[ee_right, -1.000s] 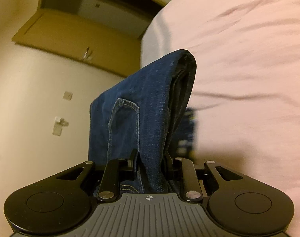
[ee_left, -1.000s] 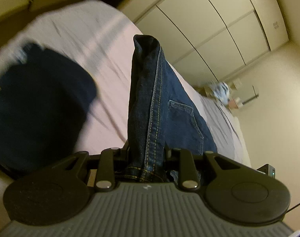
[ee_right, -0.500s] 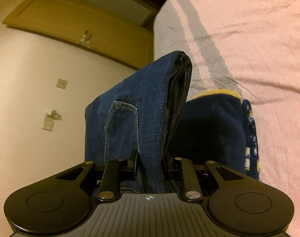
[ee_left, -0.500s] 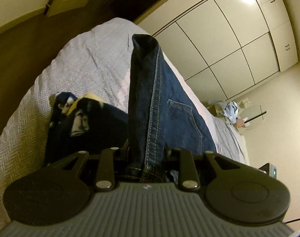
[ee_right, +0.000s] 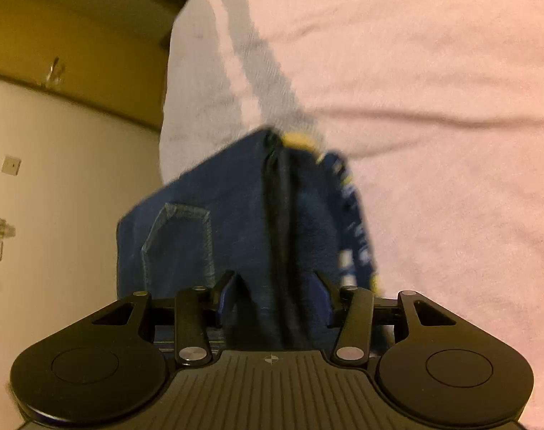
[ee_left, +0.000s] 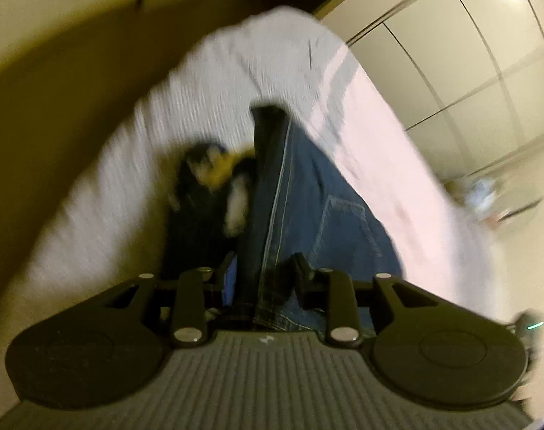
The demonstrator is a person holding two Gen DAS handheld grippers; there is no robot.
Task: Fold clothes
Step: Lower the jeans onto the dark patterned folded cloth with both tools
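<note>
Folded blue jeans (ee_left: pixel 307 211) held edge-up between both grippers, long axis running straight away from each camera, over a bed (ee_left: pixel 236 82) in pale cover. Left gripper (ee_left: pixel 263 279) angled downward, jaws narrow and clamped on the denim. Right gripper (ee_right: pixel 273 294) likewise tilted down, jaws opening, denim between them, pads drawn off the cloth. Dark folded garment with yellow trim (ee_left: pixel 207 186) lying just beside the jeans.
</note>
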